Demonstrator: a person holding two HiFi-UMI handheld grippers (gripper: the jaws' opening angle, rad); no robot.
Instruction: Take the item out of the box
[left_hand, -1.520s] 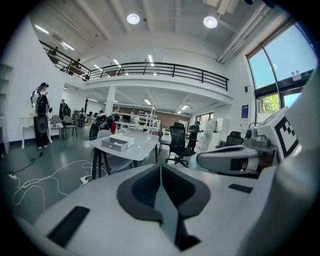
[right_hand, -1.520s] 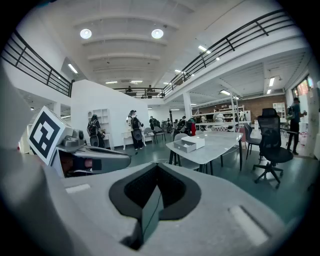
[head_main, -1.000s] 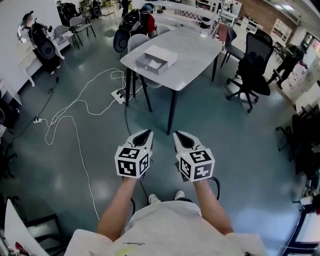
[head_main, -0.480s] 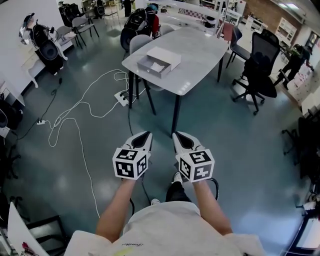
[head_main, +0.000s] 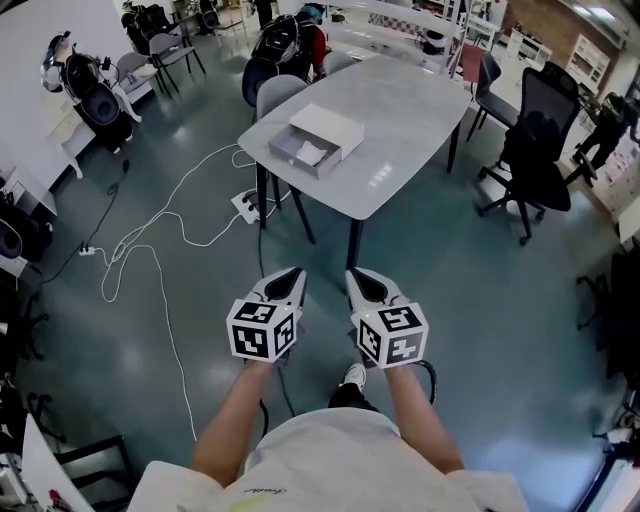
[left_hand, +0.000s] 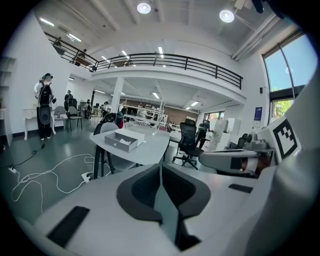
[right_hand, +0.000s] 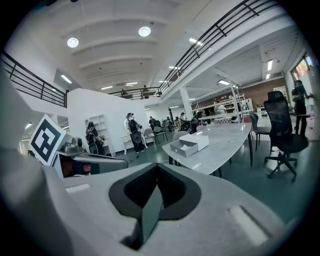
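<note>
A white box (head_main: 312, 140) with its grey drawer slid open lies on the near left part of a grey table (head_main: 390, 110); a pale item (head_main: 309, 152) shows inside the drawer. The same box (left_hand: 126, 139) appears in the left gripper view and, as the box (right_hand: 188, 144), in the right gripper view. My left gripper (head_main: 289, 279) and right gripper (head_main: 363, 281) hang side by side over the floor, well short of the table. Both are shut with nothing between their jaws.
White cables (head_main: 150, 240) and a power strip (head_main: 247, 203) lie on the floor left of the table. A grey chair (head_main: 272, 95) stands at the table's left, black office chairs (head_main: 535, 150) at the right. People and equipment stand along the far wall.
The table and box have come nearer and lower in the head view as the person walks toward them. Both grippers keep their pose, still shut.
</note>
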